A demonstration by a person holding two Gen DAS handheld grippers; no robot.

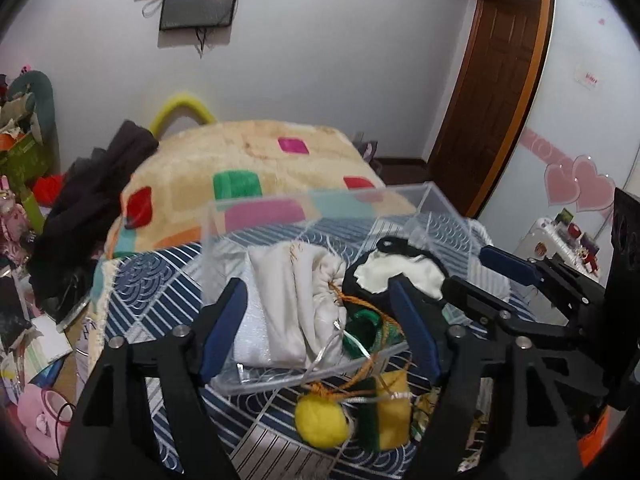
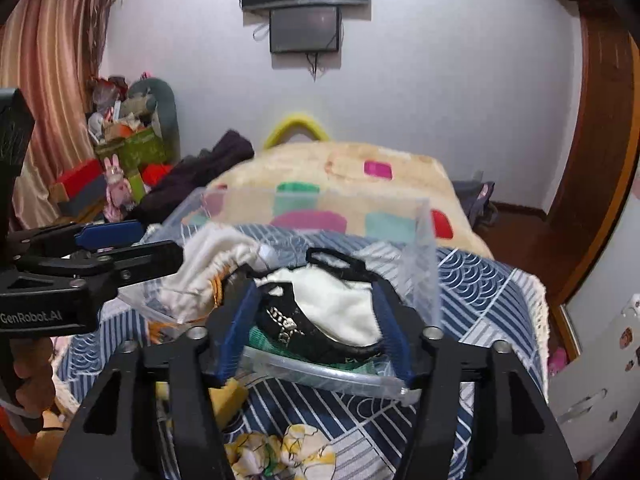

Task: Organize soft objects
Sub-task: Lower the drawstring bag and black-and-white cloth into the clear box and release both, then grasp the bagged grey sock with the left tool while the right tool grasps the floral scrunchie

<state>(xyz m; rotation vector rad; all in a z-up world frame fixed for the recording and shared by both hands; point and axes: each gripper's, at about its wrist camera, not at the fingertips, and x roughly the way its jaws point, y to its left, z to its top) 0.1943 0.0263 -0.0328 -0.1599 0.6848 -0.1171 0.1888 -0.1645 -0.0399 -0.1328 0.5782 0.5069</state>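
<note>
A clear plastic box (image 1: 304,376) (image 2: 424,256) stands on the blue patterned bedspread. Inside lie a white drawstring pouch (image 1: 296,304) (image 2: 208,272), a green item (image 1: 364,332) and a black and white soft piece (image 1: 400,272) (image 2: 340,304). My left gripper (image 1: 320,324) is open over the pouch. My right gripper (image 2: 316,328) (image 1: 448,268) is open around the black and white piece, its fingers beside it; contact is unclear. A yellow ball (image 1: 320,420) and a yellow-green sponge (image 1: 386,412) (image 2: 228,396) lie outside the box's front wall, tied by cords.
A folded beige blanket with coloured squares (image 1: 248,160) (image 2: 344,176) lies behind the box. Dark clothes (image 1: 92,200) sit at its left. A floral cloth (image 2: 276,452) lies in front. Clutter and boxes (image 2: 128,148) stand at the far left; a wooden door (image 1: 480,100) at right.
</note>
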